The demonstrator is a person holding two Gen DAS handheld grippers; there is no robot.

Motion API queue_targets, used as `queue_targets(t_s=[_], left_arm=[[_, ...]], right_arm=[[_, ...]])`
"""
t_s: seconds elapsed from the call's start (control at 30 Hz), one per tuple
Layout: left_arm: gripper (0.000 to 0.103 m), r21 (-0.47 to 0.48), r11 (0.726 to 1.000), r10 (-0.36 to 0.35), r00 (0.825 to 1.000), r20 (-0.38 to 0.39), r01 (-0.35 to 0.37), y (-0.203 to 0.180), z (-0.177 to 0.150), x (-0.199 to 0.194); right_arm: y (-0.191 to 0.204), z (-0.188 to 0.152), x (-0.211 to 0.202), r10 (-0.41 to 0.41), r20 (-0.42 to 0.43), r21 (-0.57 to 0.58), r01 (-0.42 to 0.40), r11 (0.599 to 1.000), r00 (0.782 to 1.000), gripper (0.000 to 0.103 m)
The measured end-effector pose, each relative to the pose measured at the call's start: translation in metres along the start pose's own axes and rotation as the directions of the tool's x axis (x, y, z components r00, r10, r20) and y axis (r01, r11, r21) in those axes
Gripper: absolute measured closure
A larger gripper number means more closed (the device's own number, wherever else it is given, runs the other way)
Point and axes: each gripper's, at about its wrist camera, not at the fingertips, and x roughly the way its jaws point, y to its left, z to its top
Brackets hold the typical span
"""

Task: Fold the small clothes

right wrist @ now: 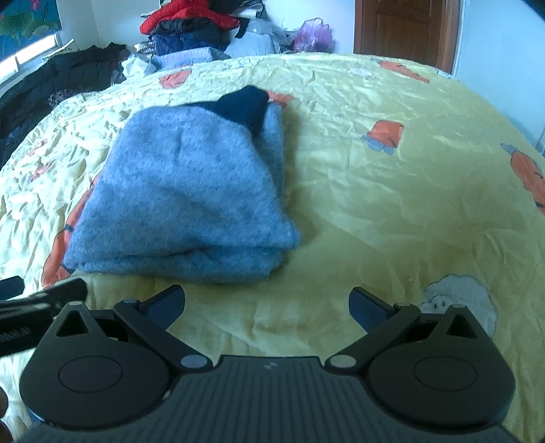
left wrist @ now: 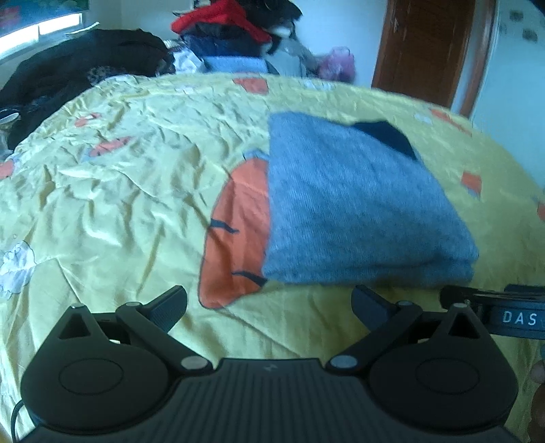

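A grey knit garment [left wrist: 357, 204] lies folded into a thick stack on the yellow bedspread [left wrist: 136, 204], with a dark navy piece [left wrist: 388, 136] showing at its far end. It also shows in the right wrist view [right wrist: 184, 197], with the navy piece [right wrist: 245, 105] at the far end. My left gripper [left wrist: 269, 306] is open and empty, just short of the garment's near edge. My right gripper [right wrist: 267, 306] is open and empty, near the garment's near right corner. The right gripper's body shows at the right edge of the left wrist view [left wrist: 504, 317].
A pile of clothes [right wrist: 190, 30] with a red item on top sits beyond the bed's far edge. Dark clothing [left wrist: 68, 68] lies at the far left. A brown wooden door [right wrist: 405, 27] stands at the back right. A purple bag [right wrist: 311, 34] sits near it.
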Motion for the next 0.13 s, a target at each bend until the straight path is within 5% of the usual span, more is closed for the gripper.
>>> queue_targets(t_s=[0.13], left_arm=[[0.000,0.041,0.999,0.008,1.000,0.023,-0.009,0.005,0.009,-0.001]], right_arm=[[-0.018,0.011,-0.006,-0.009,0.049,0.037,0.007,0.999,0.999,0.000]])
